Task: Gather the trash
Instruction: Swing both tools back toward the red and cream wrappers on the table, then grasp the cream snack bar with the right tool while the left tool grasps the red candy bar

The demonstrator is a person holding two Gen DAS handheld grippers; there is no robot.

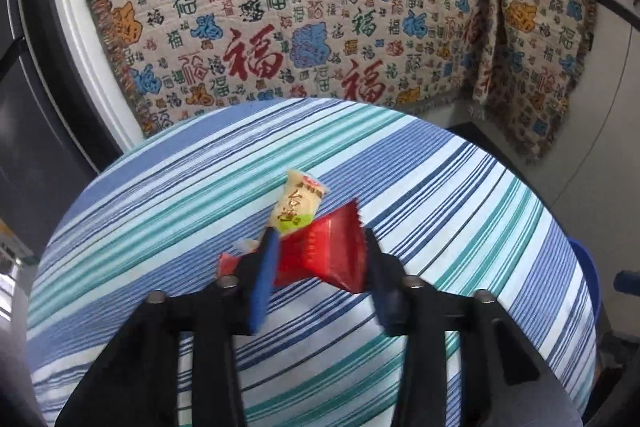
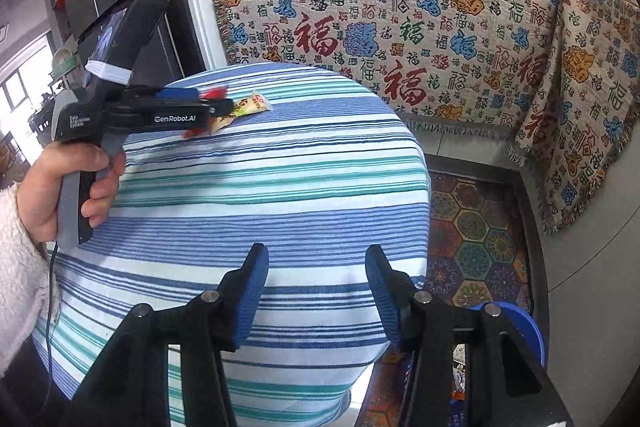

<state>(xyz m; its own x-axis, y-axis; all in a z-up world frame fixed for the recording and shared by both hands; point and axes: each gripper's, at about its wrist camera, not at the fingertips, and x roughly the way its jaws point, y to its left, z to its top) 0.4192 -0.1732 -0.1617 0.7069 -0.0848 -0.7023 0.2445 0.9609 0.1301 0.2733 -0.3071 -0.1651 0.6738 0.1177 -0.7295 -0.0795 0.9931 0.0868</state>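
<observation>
I have the left gripper (image 1: 320, 251) over the far side of the striped tablecloth (image 1: 440, 187), its jaws clenched on a red wrapper (image 1: 328, 255); both blue pads press its sides, and it looks pinched clear of the cloth, though I cannot be sure it is fully lifted; a cream wrapper (image 1: 298, 203) with dark characters lies just beyond the red one, touching or overlapping it, I cannot tell which; a smaller red scrap (image 1: 228, 261) peeks out beside the left finger, still on the cloth.

From the right wrist view I see the person's hand (image 2: 68, 187) squeezing the left tool's handle; the same litter sits bunched at its tip near the far rim of the table.

The right gripper (image 2: 316, 291) hangs over the near part of the cloth, jaws released, nothing between them; the stripes show plainly through the gap.

Down at the lower right a blue bin (image 2: 528, 331) stands on the patterned floor mat (image 2: 472, 227), with what looks like rubbish inside, though it is mostly hidden.

My reading: one piece is in hand but not binned; the cream wrapper and the small scrap remain; so the job is roughly midway at best.
</observation>
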